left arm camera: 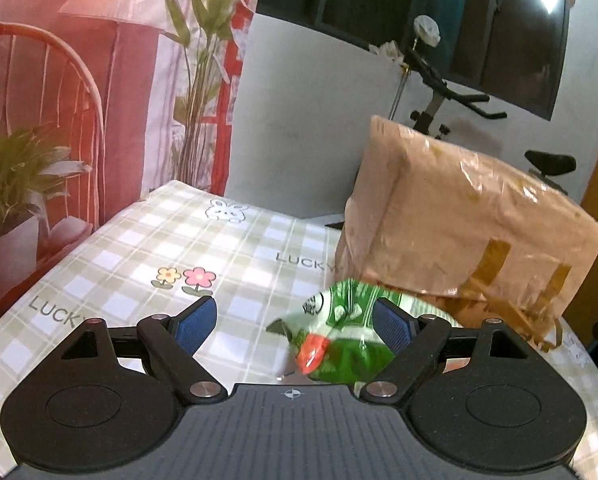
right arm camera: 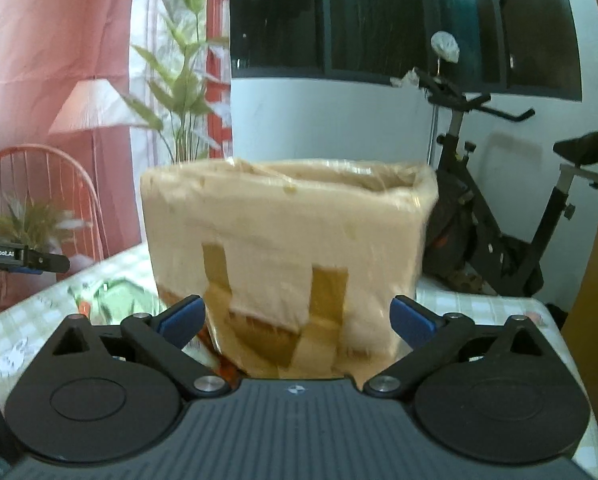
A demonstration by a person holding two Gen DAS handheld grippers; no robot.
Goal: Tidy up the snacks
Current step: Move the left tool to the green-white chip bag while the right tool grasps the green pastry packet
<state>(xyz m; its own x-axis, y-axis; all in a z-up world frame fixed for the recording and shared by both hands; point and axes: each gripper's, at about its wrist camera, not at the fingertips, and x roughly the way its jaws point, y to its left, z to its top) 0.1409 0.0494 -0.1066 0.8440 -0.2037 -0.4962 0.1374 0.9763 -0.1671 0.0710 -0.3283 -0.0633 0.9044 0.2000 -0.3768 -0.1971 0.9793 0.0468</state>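
On the checked bench (left arm camera: 147, 248), green snack bag (left arm camera: 339, 340) lies beside taped box (left arm camera: 459, 220); left tool (left arm camera: 295, 320) and right tool (right arm camera: 297, 316) both gape, gripping nothing.

Both tongs gape wide, the left tongs (left arm camera: 295, 320) and the right tongs (right arm camera: 297, 314) angled slightly downward, gripping nothing.

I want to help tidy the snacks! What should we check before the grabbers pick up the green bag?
1. Left gripper open: ok.
2. Green snack bag between its fingers: ok, nearer one pad.
3. Pads pressing the bag: cannot tell.
4. Right gripper open: ok.
5. Tan taped box in front of the right gripper: ok.
6. Box top open for snacks: cannot tell.
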